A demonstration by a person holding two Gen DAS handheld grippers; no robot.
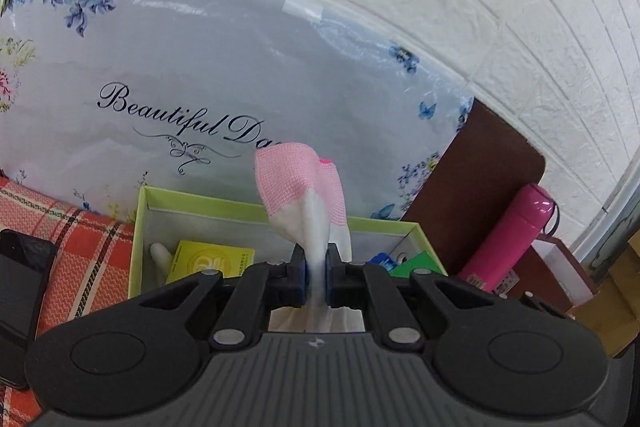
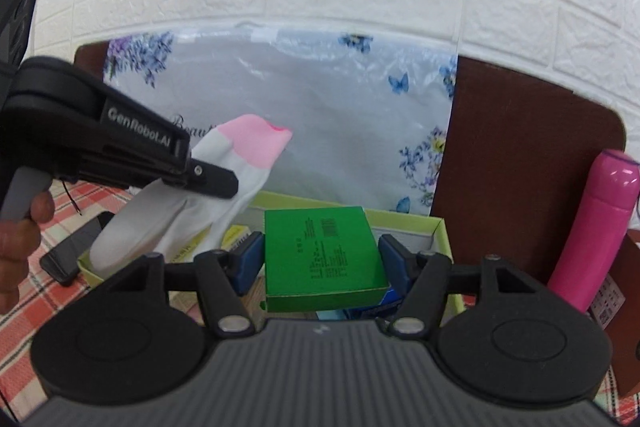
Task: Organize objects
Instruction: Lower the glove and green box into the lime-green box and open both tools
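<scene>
My left gripper [image 1: 317, 267] is shut on a white sock with a pink toe [image 1: 304, 187], which hangs above the lime-green open box [image 1: 138, 227]. In the right wrist view the same left gripper [image 2: 224, 183] pinches the sock [image 2: 224, 163] over the box's left part. My right gripper [image 2: 322, 259] is shut on a green carton [image 2: 324, 255], held above the lime-green box [image 2: 446, 239]. A yellow carton [image 1: 212, 259] lies inside the box.
A floral plastic bag [image 1: 240, 67] leans on the white brick wall behind the box. A pink flask [image 2: 596, 227] stands to the right by a brown board [image 2: 520, 147]. A black phone [image 1: 20, 299] lies on the red plaid cloth [image 1: 80, 239]. A hand [image 2: 16, 247] holds the left gripper.
</scene>
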